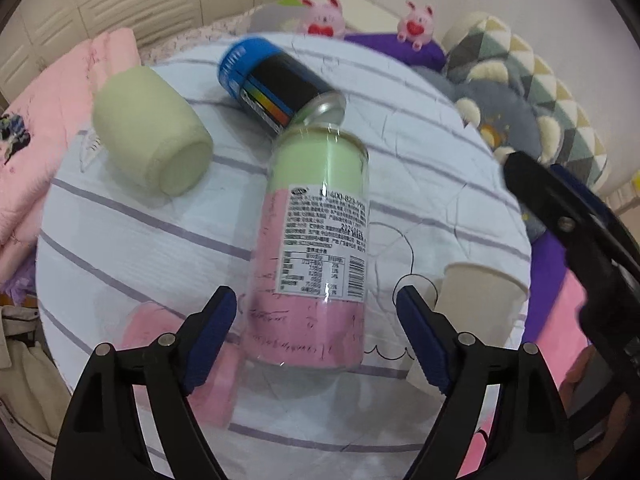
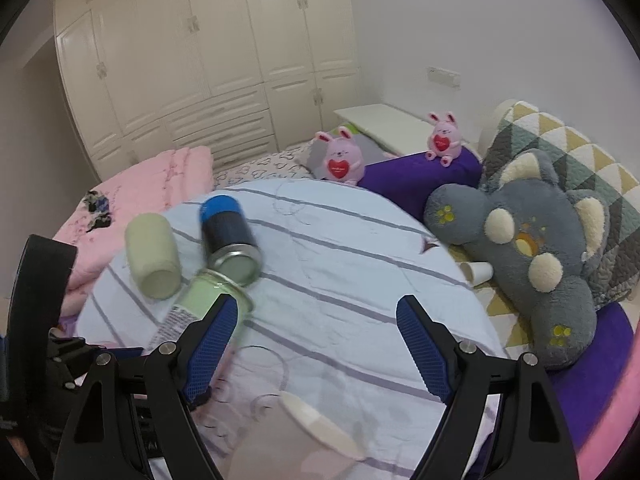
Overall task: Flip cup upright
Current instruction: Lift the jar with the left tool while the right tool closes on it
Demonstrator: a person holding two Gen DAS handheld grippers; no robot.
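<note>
A white paper cup (image 1: 476, 300) stands upside down on the striped round table (image 1: 120, 240), at the right of the left wrist view; in the right wrist view it (image 2: 296, 436) sits low between the fingers, base rim toward the camera. My left gripper (image 1: 316, 332) is open, its fingers on either side of a lying pink-and-green can (image 1: 316, 248). My right gripper (image 2: 316, 344) is open and empty just above the cup; it also shows in the left wrist view (image 1: 568, 216), above the cup. A second paper cup (image 2: 476, 272) lies on its side by the grey plush.
A pale green cylinder (image 1: 156, 140) and a blue-capped black can (image 1: 276, 84) lie on the table behind the can. A grey plush toy (image 2: 532, 256), a purple cushion (image 2: 416, 180) and pink bunnies (image 2: 340, 160) border the table at right and back. Pink bedding (image 2: 160, 176) lies left.
</note>
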